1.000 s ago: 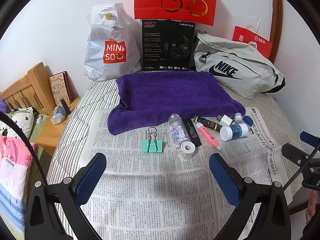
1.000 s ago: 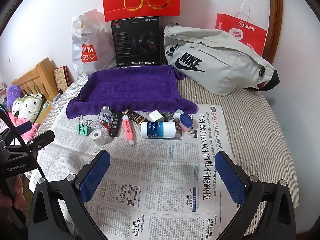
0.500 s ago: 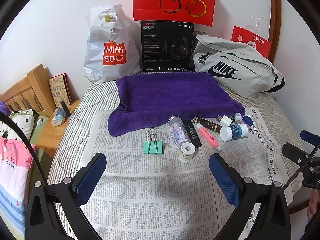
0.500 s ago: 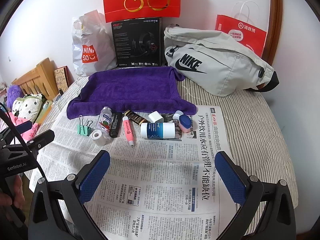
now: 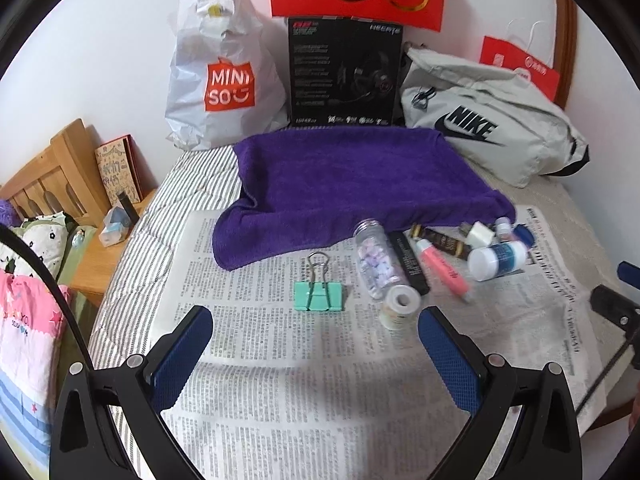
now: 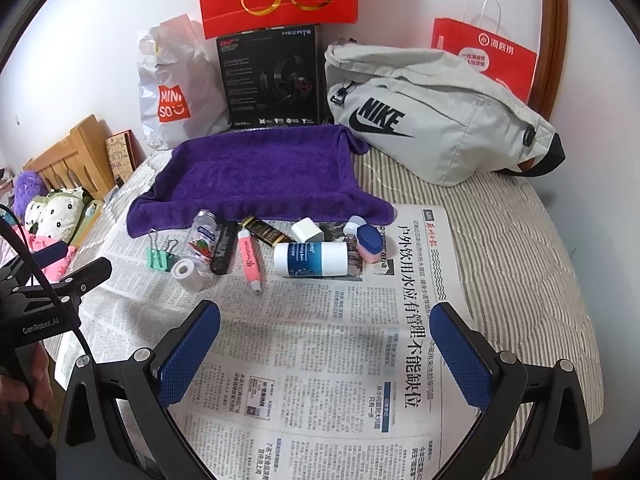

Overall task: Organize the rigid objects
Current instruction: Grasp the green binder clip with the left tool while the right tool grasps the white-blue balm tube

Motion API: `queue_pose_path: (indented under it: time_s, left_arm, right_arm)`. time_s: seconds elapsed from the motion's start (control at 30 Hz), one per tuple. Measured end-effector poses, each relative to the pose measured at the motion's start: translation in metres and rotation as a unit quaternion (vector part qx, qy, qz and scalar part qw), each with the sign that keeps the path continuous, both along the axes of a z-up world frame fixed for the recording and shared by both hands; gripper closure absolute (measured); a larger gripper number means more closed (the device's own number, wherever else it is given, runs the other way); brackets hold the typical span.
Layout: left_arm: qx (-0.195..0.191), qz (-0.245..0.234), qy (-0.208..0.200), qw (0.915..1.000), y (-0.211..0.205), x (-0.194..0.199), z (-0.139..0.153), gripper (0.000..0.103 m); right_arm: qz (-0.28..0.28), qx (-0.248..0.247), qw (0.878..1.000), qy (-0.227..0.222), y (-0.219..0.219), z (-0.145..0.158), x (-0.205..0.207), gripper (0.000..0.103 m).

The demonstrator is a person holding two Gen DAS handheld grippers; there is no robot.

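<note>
A row of small items lies on the newspaper (image 5: 304,392) in front of a purple towel (image 5: 344,176): a green binder clip (image 5: 319,296), a clear pill bottle (image 5: 378,258), a white tape roll (image 5: 400,306), a black tube (image 5: 410,262), a pink tube (image 5: 442,266), a white-and-blue bottle (image 5: 498,260) and a white charger (image 5: 480,234). My left gripper (image 5: 316,354) is open and empty, just short of the clip. My right gripper (image 6: 326,348) is open and empty, nearer than the white-and-blue bottle (image 6: 310,259). The towel (image 6: 260,172) also shows in the right wrist view.
A Miniso bag (image 5: 224,76), a black headset box (image 5: 346,74), a grey Nike bag (image 6: 436,120) and red paper bags (image 6: 486,58) line the wall behind the towel. A wooden side table (image 5: 100,256) stands left of the bed. The bed edge is at right.
Both grippers have moved slightly forward toward the row of items. Nothing was taken hold of or moved.
</note>
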State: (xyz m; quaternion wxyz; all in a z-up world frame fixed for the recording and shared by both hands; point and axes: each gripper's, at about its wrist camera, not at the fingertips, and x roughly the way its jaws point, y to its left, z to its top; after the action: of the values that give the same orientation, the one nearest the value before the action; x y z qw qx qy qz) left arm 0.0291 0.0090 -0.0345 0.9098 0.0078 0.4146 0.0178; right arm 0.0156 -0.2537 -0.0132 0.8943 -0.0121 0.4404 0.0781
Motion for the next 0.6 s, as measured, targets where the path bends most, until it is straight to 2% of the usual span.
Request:
queue_pose_path:
  time_s: [0.27,0.47,0.57,0.6]
  left_arm:
    - [-0.008,0.014,0.037,0.9992,0.016,0.039,-0.043,0.000]
    - [0.010,0.011,0.050,0.9986,0.014,0.059,-0.068,0.000]
    - [0.009,0.008,0.052,0.9986,0.016,0.064,-0.076,0.012]
    - [0.005,0.007,0.052,0.9986,0.016,0.064,-0.077,0.013]
  right_arm:
    - [-0.011,-0.007,1.000,0.025,-0.011,-0.025,0.021,0.000]
    - [-0.016,-0.010,0.999,0.050,-0.016,-0.047,0.034,0.000]
    - [-0.016,-0.015,0.998,0.062,-0.017,-0.057,0.040,0.000]
    - [-0.016,-0.015,0.998,0.065,-0.017,-0.059,0.042,0.000]
